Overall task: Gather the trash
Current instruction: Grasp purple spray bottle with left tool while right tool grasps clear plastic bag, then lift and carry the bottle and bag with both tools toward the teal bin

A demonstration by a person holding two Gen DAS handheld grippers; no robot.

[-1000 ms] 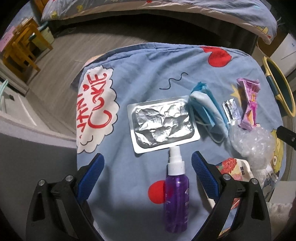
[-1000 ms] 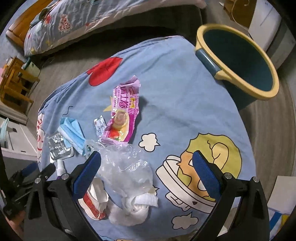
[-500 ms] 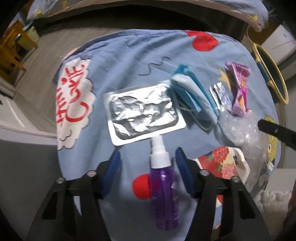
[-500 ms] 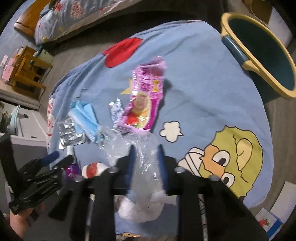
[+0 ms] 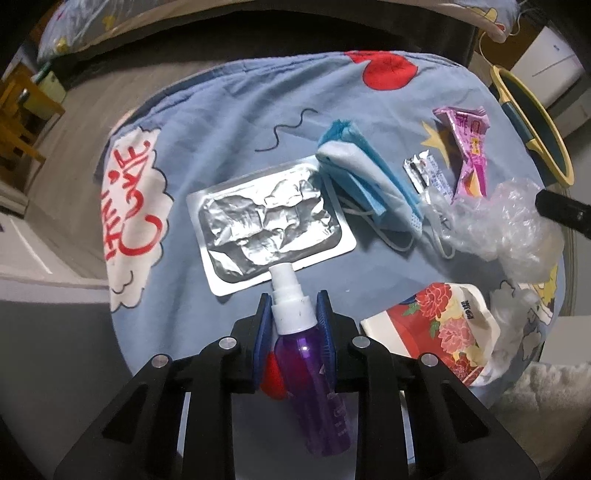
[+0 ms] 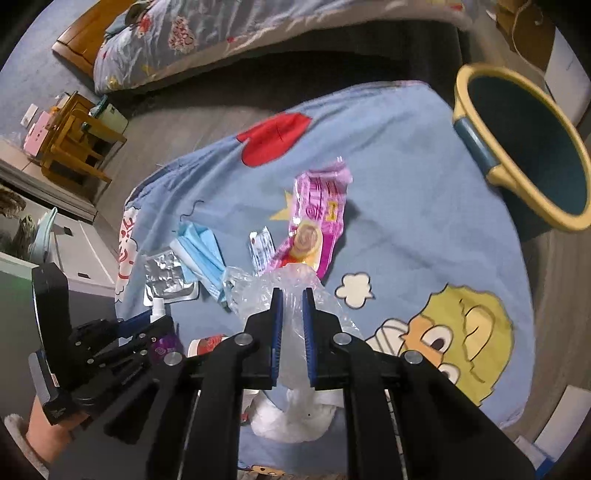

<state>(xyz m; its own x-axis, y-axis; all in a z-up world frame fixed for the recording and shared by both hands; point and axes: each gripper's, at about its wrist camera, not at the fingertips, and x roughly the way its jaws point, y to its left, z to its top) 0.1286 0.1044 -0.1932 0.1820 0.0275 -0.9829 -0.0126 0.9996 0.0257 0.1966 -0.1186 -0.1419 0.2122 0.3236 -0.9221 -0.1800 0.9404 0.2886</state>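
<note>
A purple spray bottle (image 5: 314,373) with a white cap lies on the blue cartoon cloth (image 5: 229,122). My left gripper (image 5: 293,299) is closing, its blue pads pressing the bottle's white collar. My right gripper (image 6: 292,295) is also closing, pinching a crumpled clear plastic bag (image 6: 255,291) that bulges up between its pads. The same bag (image 5: 506,225) shows at the right of the left wrist view. Lying loose on the cloth are a foil blister sheet (image 5: 269,218), a blue face mask (image 5: 365,177), a pink wrapper (image 6: 317,221) and a small silver wrapper (image 5: 424,173).
A yellow-rimmed blue bin (image 6: 528,147) stands off the cloth's far right edge. A red floral tissue pack (image 5: 436,325) and white tissue (image 6: 295,413) lie near the front edge. A bed (image 6: 221,33) runs along the back, and a wooden stool (image 6: 74,140) stands far left.
Both grippers went from wide open to closed. The left one came down around the spray bottle's neck. The right one closed on the plastic bag and lifted slightly.
</note>
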